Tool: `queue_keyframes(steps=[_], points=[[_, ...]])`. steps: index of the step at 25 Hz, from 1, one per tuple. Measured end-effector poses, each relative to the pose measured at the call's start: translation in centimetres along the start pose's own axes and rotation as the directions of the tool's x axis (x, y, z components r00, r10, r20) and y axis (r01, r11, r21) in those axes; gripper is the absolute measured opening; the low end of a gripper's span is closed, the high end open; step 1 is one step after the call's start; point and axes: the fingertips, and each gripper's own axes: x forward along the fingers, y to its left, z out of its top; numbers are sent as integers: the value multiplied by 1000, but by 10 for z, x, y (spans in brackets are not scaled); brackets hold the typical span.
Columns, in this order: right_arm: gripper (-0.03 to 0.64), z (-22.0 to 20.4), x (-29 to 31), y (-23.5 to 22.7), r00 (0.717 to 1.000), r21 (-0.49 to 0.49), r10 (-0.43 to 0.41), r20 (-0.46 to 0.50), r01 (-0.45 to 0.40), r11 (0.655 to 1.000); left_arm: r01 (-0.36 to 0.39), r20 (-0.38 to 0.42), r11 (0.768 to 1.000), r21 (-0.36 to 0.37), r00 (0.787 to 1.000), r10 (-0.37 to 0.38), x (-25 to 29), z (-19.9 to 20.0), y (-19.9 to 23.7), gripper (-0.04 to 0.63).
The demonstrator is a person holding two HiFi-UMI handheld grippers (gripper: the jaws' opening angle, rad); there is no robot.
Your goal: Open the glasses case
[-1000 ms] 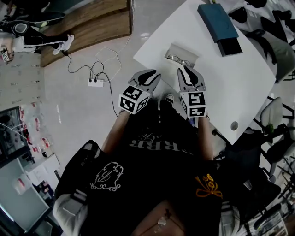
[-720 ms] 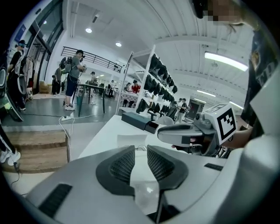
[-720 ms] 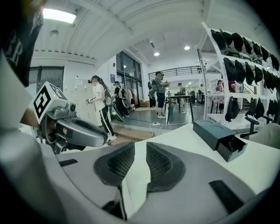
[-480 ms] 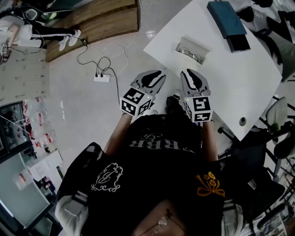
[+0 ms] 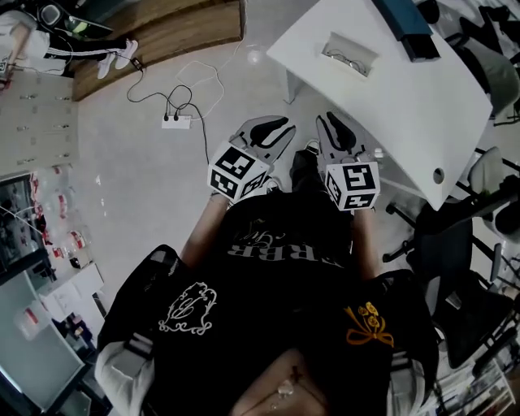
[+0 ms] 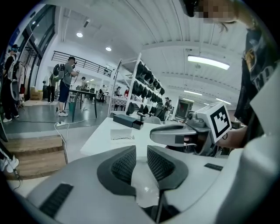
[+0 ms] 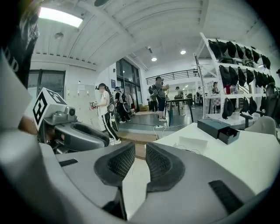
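The glasses case is a dark teal box with a black end, lying at the far side of the white table and cut by the top edge of the head view. It also shows small in the gripper views. A pair of glasses on a pale wrapper lies nearer the table's left edge. My left gripper and right gripper hang side by side over the floor, short of the table's near corner. Both are open, and nothing is between their pads.
A power strip with cables lies on the floor to the left, beyond it a wooden step. A black office chair stands at the right by the table. Shelves of dark bags and standing people are far behind.
Both grippers have drawn back together from the table's near edge and now hang over the floor. The table, case and glasses have slid up and to the right in the head view.
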Motion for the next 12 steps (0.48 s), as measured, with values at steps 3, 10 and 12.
queue_keyframes(steps=[3, 10, 12], points=[[83, -9, -22, 34, 1000, -4, -16, 19, 16, 1000, 17, 8, 1000, 5, 1000, -17, -32, -20, -20, 86], [72, -14, -60, 92, 997, 16, -53, 54, 52, 999, 44, 40, 998, 44, 998, -46, -88, -38, -46, 81], [52, -13, -70, 104, 996, 19, -57, 69, 56, 998, 47, 51, 998, 45, 997, -49, -97, -40, -52, 75]])
